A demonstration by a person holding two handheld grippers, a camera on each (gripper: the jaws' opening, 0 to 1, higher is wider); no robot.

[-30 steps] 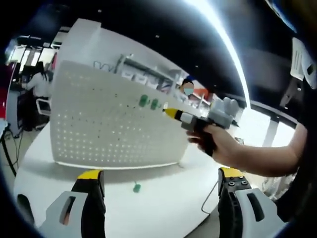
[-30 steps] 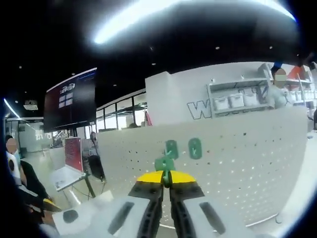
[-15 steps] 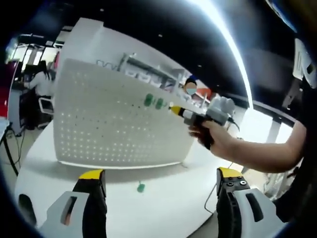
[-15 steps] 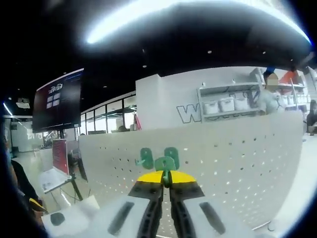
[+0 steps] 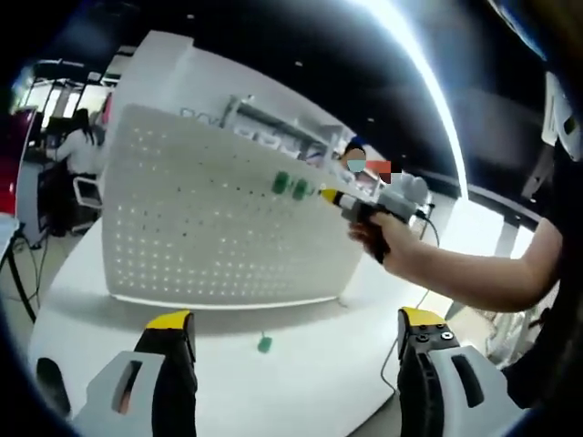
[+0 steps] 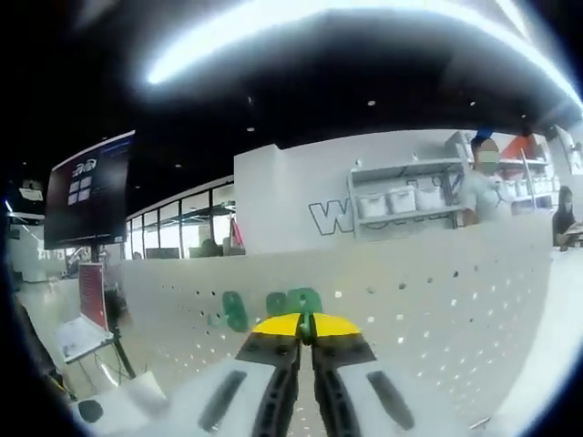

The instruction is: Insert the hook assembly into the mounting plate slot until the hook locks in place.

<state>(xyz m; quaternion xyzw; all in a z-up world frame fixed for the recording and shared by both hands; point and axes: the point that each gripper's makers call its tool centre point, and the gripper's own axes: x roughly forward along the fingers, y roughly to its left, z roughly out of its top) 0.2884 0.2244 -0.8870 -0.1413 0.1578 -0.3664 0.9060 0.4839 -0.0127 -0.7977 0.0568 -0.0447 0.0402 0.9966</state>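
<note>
Hook assembly (image 6: 303,301), green, sits pinched between the right gripper (image 6: 305,326) fingers, closed tight on it, tip just at the pegboard (image 5: 219,228) face. Risk, as I judge: blurred approach, hook may miss its hole or cock sideways and not lock. Count: one pegboard standing on the worktop (image 5: 301,382); two green hooks (image 5: 291,186) already on the pegboard; one loose green piece (image 5: 265,344) below the pegboard. Left gripper (image 5: 291,332) fingers wide apart, empty.

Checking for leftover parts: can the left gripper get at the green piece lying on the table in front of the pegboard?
Probably yes. In the left gripper view the left gripper has its jaws open, and the green piece lies on the bare white table between and just beyond them. Nothing stands in between.
</note>
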